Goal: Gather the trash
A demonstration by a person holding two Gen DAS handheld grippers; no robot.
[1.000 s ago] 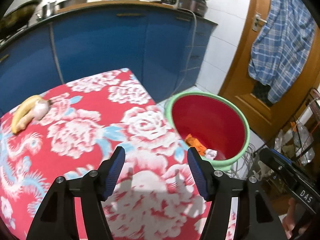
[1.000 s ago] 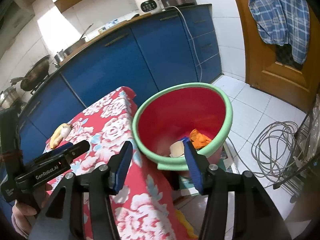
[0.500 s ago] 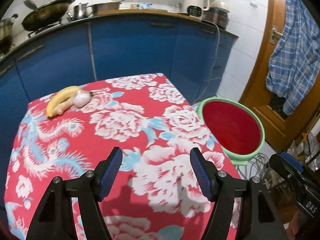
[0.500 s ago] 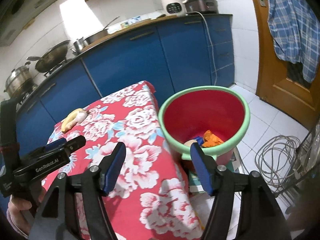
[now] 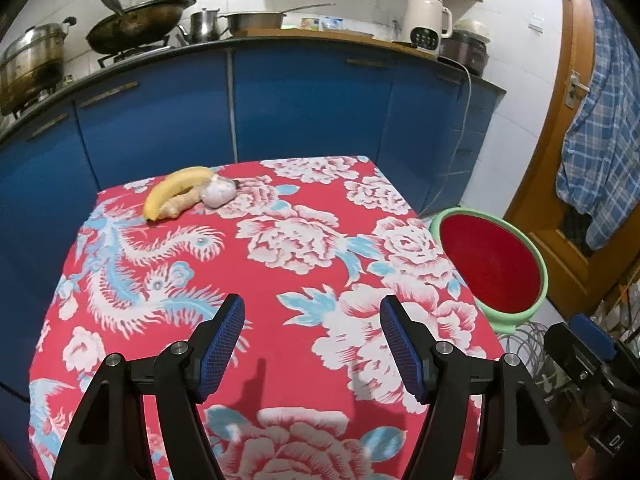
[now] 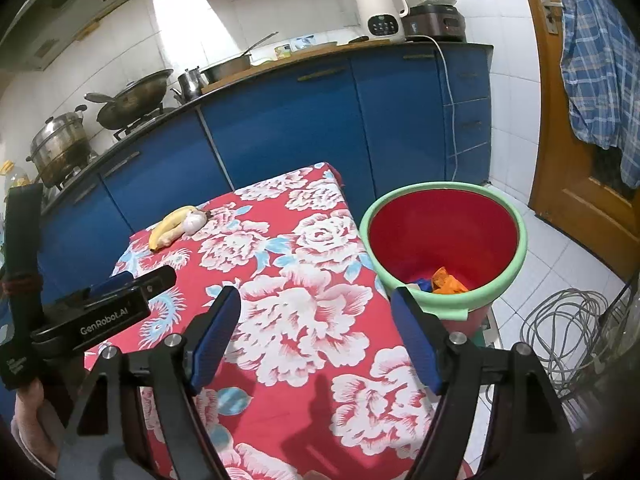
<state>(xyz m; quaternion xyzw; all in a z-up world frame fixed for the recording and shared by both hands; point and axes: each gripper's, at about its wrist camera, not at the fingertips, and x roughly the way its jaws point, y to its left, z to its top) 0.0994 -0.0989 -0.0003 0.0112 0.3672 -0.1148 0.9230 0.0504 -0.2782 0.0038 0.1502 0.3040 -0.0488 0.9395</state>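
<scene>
Both wrist views are filled by a counter (image 5: 304,264) draped in a red cloth printed with white peonies and pale blue phoenixes. At its far left corner a banana (image 5: 176,190), a piece of ginger (image 5: 180,205) and a head of garlic (image 5: 217,194) are seen lying together, touching one another.

The left gripper (image 5: 312,344) is held above the near part of the cloth with its blue-padded jaws apart and nothing between them. The right gripper (image 6: 316,340) is held over the cloth's right edge; its jaws have just been opening and stand wide, with nothing between them. In the right wrist view the left gripper's body (image 6: 108,312) is seen at the left, held in a hand (image 6: 30,420), and the lettering "GenRobot.AI" can be read on it.

On the tiled floor just beside the counter's right edge stands a red bucket with a green rim (image 6: 506,280). The collected trash lies at its bottom: an orange wrapper (image 6: 448,282) with something blue (image 6: 423,283) beside it.

On the kitchen worktop behind, a white electric kettle (image 6: 380,8) with a control panel is seen; its markings are too small to be read.
</scene>
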